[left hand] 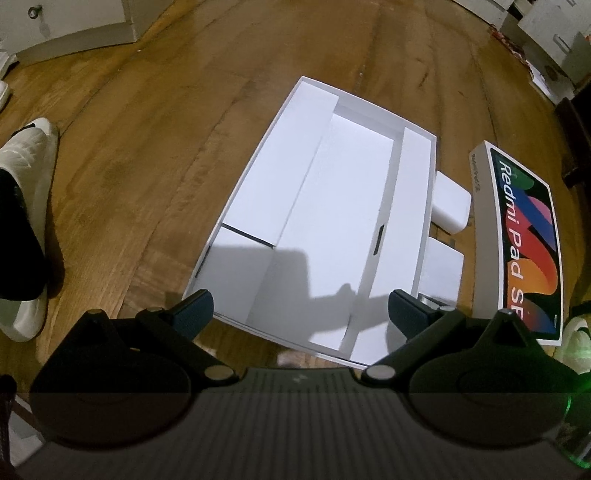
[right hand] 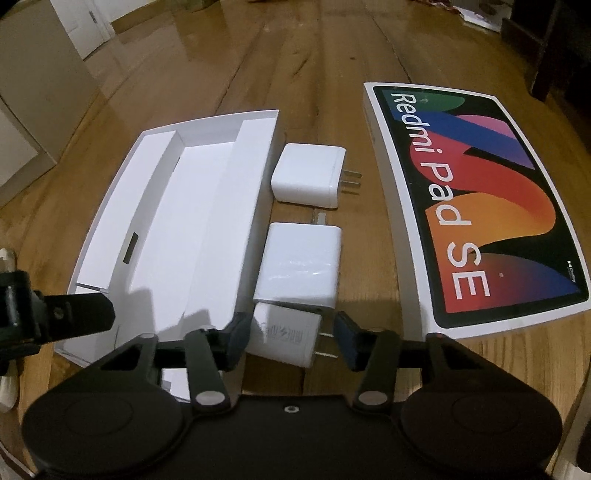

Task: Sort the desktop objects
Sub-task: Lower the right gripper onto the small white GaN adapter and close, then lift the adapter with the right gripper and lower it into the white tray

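Note:
An open white box tray (left hand: 413, 206) (right hand: 118, 199) with paper compartments lies on the wooden tabletop. Three white chargers lie in a row to its right: a far one (right hand: 306, 173), a middle one (right hand: 299, 266) and a near one (right hand: 284, 339). The Redmi Pad SE box lid (right hand: 472, 199) (left hand: 524, 240) lies right of them. My right gripper (right hand: 291, 338) is open, its fingers on either side of the near charger, apart from it. My left gripper (left hand: 301, 314) is open and empty over the tray's near edge. Two chargers (left hand: 450, 203) show in the left wrist view.
A person's white shoe and dark trouser leg (left hand: 22, 206) are at the left. White cabinets (left hand: 74, 22) stand at the back left, and boxes (left hand: 546, 33) at the back right. The left gripper's arm (right hand: 55, 314) shows at the left of the right wrist view.

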The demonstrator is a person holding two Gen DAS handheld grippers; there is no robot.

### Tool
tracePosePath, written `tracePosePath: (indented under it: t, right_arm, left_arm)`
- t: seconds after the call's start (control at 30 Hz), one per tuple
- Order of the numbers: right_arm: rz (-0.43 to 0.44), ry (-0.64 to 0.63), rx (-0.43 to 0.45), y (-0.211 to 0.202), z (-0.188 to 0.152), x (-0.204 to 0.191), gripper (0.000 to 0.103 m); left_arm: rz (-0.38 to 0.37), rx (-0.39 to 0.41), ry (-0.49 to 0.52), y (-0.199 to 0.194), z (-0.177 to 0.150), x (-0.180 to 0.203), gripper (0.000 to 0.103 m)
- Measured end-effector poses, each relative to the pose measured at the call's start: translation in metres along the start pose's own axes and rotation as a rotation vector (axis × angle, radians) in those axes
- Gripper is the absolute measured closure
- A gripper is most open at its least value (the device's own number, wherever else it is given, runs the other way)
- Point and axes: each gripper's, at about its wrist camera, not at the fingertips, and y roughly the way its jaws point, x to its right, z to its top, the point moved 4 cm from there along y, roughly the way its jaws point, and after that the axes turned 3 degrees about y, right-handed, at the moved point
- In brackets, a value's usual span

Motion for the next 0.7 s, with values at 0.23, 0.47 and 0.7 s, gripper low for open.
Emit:
tracePosePath:
  t: [0.23,0.47,0.7]
  right_arm:
    - [-0.047,0.028,-0.026,-0.002,0.001,0.011,0.058]
    - [-0.086,-0.015,-0.036,0.006,-0.007,0.006,0.045]
    - [-0.141,-0.069,0.01,0.003,-0.007,0.0,0.055]
  left_arm:
    - [-0.004,0.001,-0.012,-0.002,0.0,-0.001,0.0]
    - [-0.001,-0.006,-0.008,0.001,0.0,0.0,0.0]
    - [-0.002,-0.006,-0.029,-0.001,0.003,-0.006,0.0]
